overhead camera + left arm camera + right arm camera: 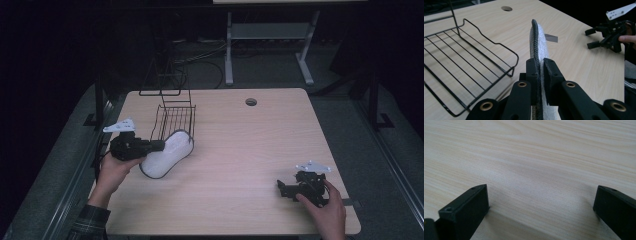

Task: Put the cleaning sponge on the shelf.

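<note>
My left gripper (159, 145), at the left of the high view, was pinching the black-edged rim of a white insole (167, 154), its jaws pressed together on the edge (537, 67). The insole lay tilted at the centre-left of the table (240, 150), just in front of the black wire rack (175, 120). My right gripper (282, 188) rested at the lower right, jaws spread wide over bare wood.
</note>
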`<control>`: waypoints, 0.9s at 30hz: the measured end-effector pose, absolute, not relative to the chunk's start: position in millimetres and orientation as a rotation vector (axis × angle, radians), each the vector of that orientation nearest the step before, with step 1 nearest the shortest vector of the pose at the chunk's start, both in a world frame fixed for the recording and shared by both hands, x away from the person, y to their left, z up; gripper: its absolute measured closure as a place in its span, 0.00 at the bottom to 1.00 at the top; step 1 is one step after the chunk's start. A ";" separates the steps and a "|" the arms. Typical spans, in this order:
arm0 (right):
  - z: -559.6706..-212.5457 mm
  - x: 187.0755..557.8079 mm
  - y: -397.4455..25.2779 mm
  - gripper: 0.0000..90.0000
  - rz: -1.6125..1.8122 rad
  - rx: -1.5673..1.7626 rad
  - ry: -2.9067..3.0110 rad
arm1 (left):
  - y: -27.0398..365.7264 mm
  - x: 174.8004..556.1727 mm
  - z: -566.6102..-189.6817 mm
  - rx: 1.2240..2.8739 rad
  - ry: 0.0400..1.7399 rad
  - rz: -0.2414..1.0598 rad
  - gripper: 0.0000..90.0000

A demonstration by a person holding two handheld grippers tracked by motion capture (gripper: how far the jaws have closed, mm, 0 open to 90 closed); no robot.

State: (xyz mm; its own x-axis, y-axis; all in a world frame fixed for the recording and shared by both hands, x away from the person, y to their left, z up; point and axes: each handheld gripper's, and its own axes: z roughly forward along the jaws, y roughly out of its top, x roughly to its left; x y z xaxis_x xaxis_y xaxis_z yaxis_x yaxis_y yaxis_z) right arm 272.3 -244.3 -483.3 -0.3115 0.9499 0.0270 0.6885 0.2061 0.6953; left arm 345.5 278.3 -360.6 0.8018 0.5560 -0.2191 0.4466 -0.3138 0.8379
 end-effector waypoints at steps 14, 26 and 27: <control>-483.3 272.7 -243.9 0.00 0.867 1.525 2.077 | 292.0 371.5 -345.9 1.895 0.784 0.193 0.92; -483.3 272.9 -243.6 0.00 0.863 1.528 2.073 | 303.4 394.5 -339.0 1.839 0.832 0.220 0.92; -483.3 272.9 -243.6 0.00 0.863 1.527 2.073 | 303.7 396.7 -339.3 1.836 0.836 0.223 0.92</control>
State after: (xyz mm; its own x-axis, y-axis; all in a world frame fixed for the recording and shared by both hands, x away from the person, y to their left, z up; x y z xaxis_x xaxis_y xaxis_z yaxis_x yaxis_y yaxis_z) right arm 272.9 -243.6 -483.3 -0.3063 0.9516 0.0261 0.6890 0.2027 0.6958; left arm 396.7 303.7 -339.3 0.7377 0.6362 -0.2258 0.4389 -0.1978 0.8765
